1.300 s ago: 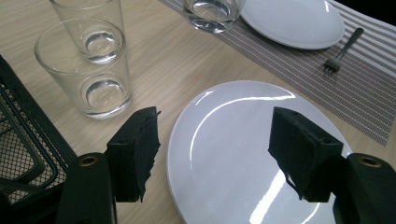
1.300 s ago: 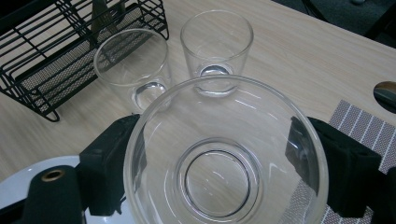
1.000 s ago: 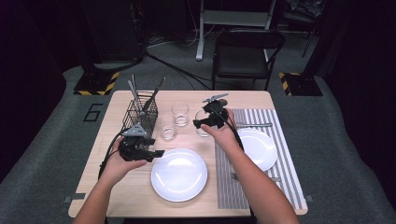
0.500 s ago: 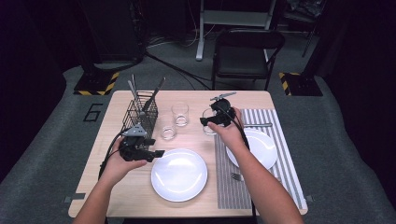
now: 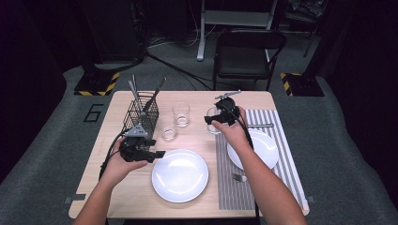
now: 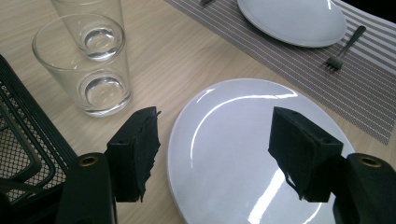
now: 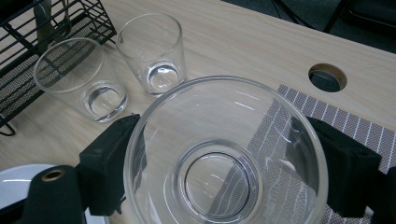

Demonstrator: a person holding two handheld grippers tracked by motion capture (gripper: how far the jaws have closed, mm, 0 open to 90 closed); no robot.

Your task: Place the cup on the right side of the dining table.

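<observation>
My right gripper [image 5: 217, 120] [image 7: 229, 165] is shut on a clear drinking glass [image 5: 213, 125] [image 7: 187, 116], one black jaw pressed to each side of it. The glass is upright at the left edge of the striped mat [image 5: 281, 164] [image 7: 345, 126]; I cannot tell whether it touches the table. My left gripper [image 5: 157, 153] [image 6: 217, 158] is open with nothing between its jaws, low over the left rim of the large white plate [image 5: 179, 176] [image 6: 243, 154].
Two more glasses [image 5: 180, 114] [image 5: 169, 131] stand beside a black wire cutlery basket [image 5: 141, 115] [image 6: 23, 154] at the left. On the mat lie a smaller white plate [image 5: 260, 147], a fork [image 5: 239, 177] and another utensil [image 5: 260, 125]. A chair [image 5: 246, 54] stands behind the table.
My right gripper has carried the glass a little to the right, onto the mat's edge. The left gripper has stayed where it was.
</observation>
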